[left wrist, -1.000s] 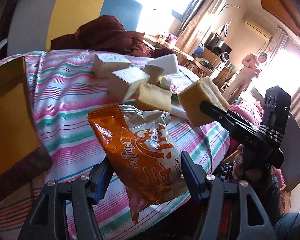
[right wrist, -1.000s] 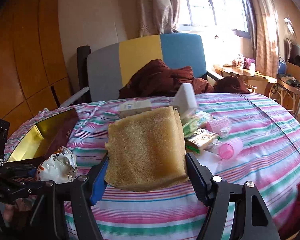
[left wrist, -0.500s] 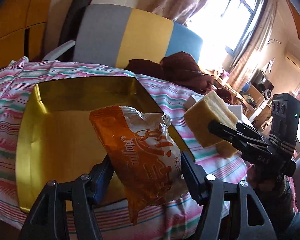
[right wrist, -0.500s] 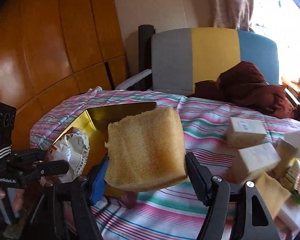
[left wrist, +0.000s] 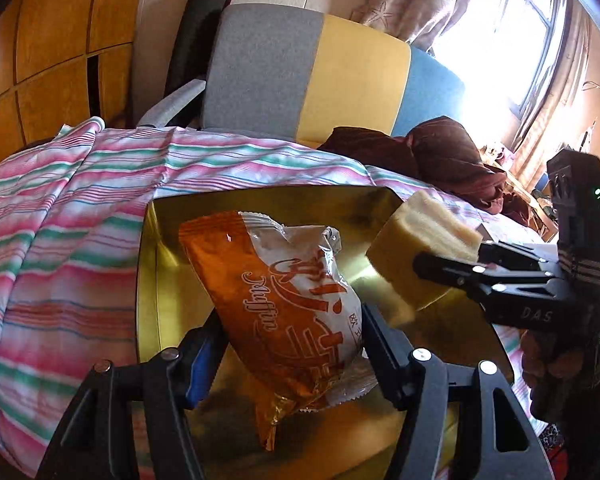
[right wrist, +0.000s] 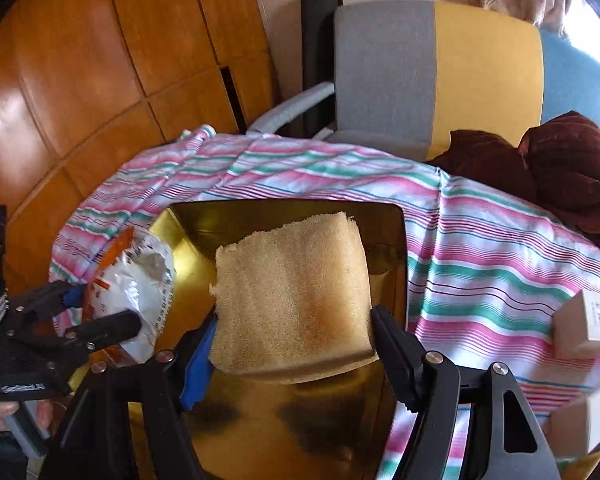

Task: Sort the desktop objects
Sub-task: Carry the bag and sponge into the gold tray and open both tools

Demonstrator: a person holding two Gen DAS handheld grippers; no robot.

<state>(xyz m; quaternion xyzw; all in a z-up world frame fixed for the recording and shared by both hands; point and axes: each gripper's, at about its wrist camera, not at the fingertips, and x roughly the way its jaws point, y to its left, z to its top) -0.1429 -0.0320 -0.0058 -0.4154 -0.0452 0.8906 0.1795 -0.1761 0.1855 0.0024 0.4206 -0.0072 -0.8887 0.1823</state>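
Observation:
My left gripper (left wrist: pixel 292 344) is shut on an orange and white muffin packet (left wrist: pixel 284 300), held in the air over the shiny gold box (left wrist: pixel 168 312). A yellow sponge block (right wrist: pixel 292 292) sits pinched in my right gripper (right wrist: pixel 296 340), also above the gold box (right wrist: pixel 388 232). In the left wrist view the right gripper (left wrist: pixel 452 276) comes in from the right with the sponge (left wrist: pixel 416 256) over the box's right side. The right wrist view shows the left gripper (right wrist: pixel 96 312) at the left with the packet (right wrist: pixel 140 288) over the box's left edge.
A pink, green and white striped cloth (left wrist: pixel 60 240) covers the table. A grey, yellow and blue chair (left wrist: pixel 320 76) with a dark red garment (left wrist: pixel 440 152) stands behind. Small cardboard boxes (right wrist: pixel 588 320) lie at the right. Wooden wall panels (right wrist: pixel 100 60) are to the left.
Both grippers have swung left, away from the pile of small boxes, carrying the packet and the sponge until they hang over the gold box. Their holds have not changed.

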